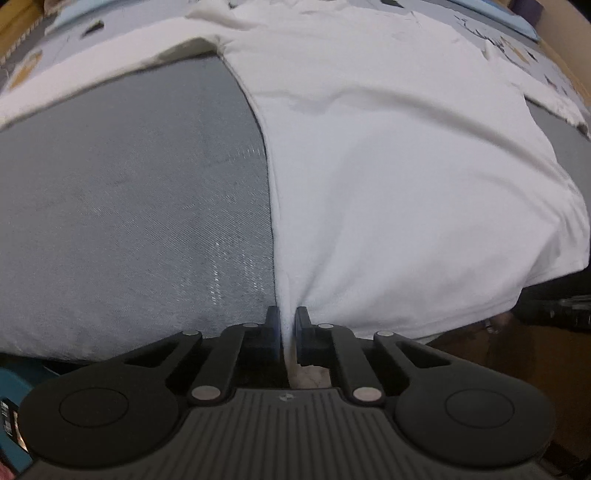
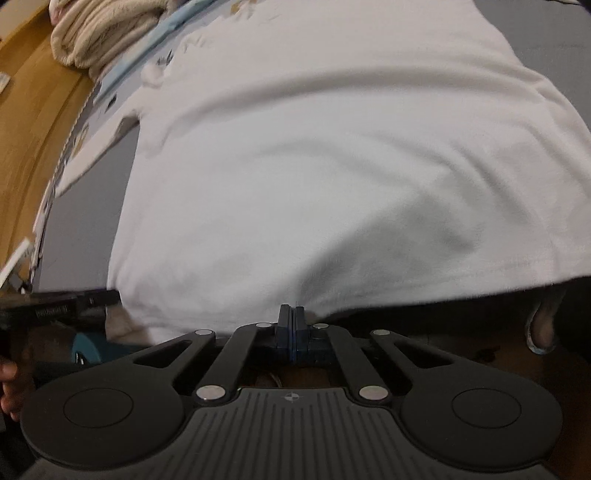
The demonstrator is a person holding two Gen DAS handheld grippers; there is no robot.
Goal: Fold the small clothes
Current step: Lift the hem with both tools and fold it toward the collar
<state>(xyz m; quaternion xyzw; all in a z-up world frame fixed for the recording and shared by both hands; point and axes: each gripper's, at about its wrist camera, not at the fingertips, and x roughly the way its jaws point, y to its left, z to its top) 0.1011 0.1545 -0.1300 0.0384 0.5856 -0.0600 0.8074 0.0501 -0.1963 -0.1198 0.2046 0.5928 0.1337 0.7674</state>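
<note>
The white shirt point(image 1: 388, 155) lies spread on the grey counter point(image 1: 129, 192), its bottom hem at the near edge. The hem is pinched at two places, probably so it can be lifted evenly for a fold. The left gripper point(image 1: 287, 332) is nearly closed, clamping the shirt's left bottom corner. The right gripper point(image 2: 293, 325) is fully closed on the hem. Cream towels point(image 2: 99, 29) sit at the far left corner.
</note>
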